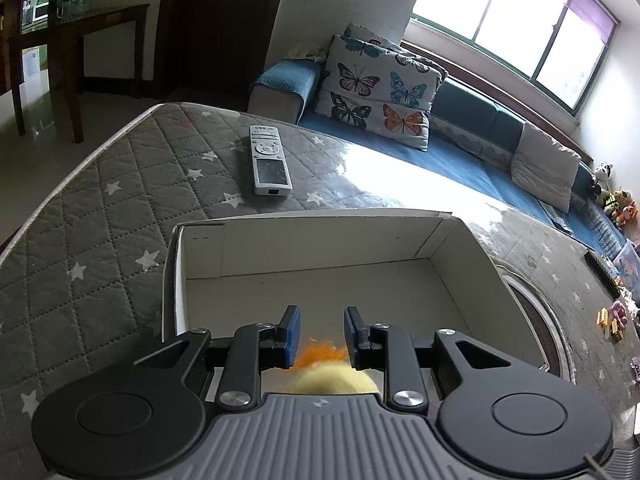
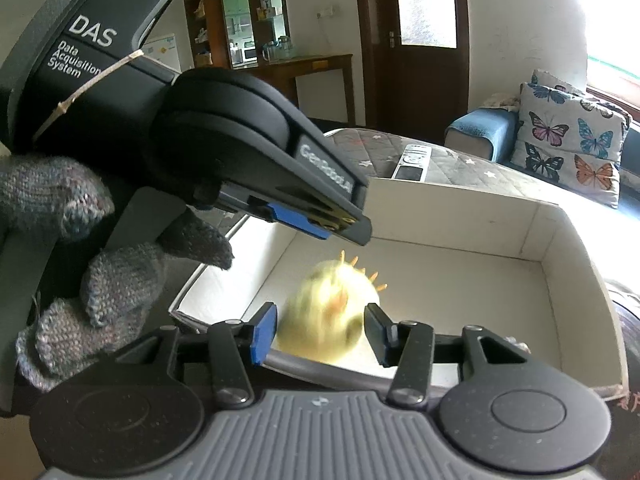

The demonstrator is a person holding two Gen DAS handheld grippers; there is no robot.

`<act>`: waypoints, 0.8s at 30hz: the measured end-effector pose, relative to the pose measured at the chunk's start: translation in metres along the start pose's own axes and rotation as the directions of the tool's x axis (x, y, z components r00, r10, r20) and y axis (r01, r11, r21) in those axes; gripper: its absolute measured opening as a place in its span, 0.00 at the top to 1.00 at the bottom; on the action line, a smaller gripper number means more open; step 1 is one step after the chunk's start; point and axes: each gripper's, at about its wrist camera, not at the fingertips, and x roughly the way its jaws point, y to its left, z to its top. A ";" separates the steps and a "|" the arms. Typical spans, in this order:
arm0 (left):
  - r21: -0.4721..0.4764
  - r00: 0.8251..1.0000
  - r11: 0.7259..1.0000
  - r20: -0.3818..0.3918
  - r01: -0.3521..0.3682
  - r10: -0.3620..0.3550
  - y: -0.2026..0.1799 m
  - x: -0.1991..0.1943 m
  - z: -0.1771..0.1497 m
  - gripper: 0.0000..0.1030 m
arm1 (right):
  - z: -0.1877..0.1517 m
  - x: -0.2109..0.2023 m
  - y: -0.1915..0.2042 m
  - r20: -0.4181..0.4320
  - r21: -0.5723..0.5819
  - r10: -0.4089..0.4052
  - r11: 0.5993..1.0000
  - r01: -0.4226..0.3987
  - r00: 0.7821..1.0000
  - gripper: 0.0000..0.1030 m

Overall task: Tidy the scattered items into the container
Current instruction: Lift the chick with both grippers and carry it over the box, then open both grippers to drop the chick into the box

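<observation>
A yellow plush toy [image 2: 328, 312] with orange spikes is blurred inside the white cardboard box [image 2: 552, 216], free of both grippers. My left gripper [image 1: 320, 336] is open above the box [image 1: 312, 240], with the toy [image 1: 332, 376] below and behind its fingertips. It also shows in the right wrist view [image 2: 344, 228], over the box's left side. My right gripper [image 2: 318, 334] is open at the box's near rim, its fingers either side of the toy as seen from here. A white remote control [image 1: 268, 160] lies on the grey star-quilted mattress [image 1: 100, 208] beyond the box.
A blue sofa [image 1: 460, 160] with butterfly pillows [image 1: 380, 88] runs along the mattress's far side. Small toys [image 1: 614, 318] lie at the mattress's right edge. A dark wooden table [image 1: 80, 28] and a door [image 2: 416, 40] stand at the back.
</observation>
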 end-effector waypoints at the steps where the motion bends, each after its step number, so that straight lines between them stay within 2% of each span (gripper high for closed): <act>1: 0.000 1.000 1.000 0.003 0.002 -0.002 -0.001 -0.002 0.000 0.74 | -0.001 -0.003 0.000 0.004 0.001 -0.001 1.000 0.001 1.000 0.52; 12: 0.037 0.999 0.999 0.027 0.027 -0.028 -0.022 -0.027 -0.018 0.74 | -0.013 -0.043 0.005 0.056 -0.016 -0.045 0.999 0.046 0.997 0.50; 17: 0.045 0.999 0.998 0.038 0.035 -0.036 -0.030 -0.039 -0.026 0.74 | -0.023 -0.061 0.006 0.077 -0.019 -0.062 0.998 0.064 0.995 0.43; 24: 0.054 0.998 0.998 0.040 0.038 -0.041 -0.041 -0.049 -0.040 0.74 | -0.039 -0.083 0.007 0.086 -0.003 -0.077 0.997 0.078 0.993 0.43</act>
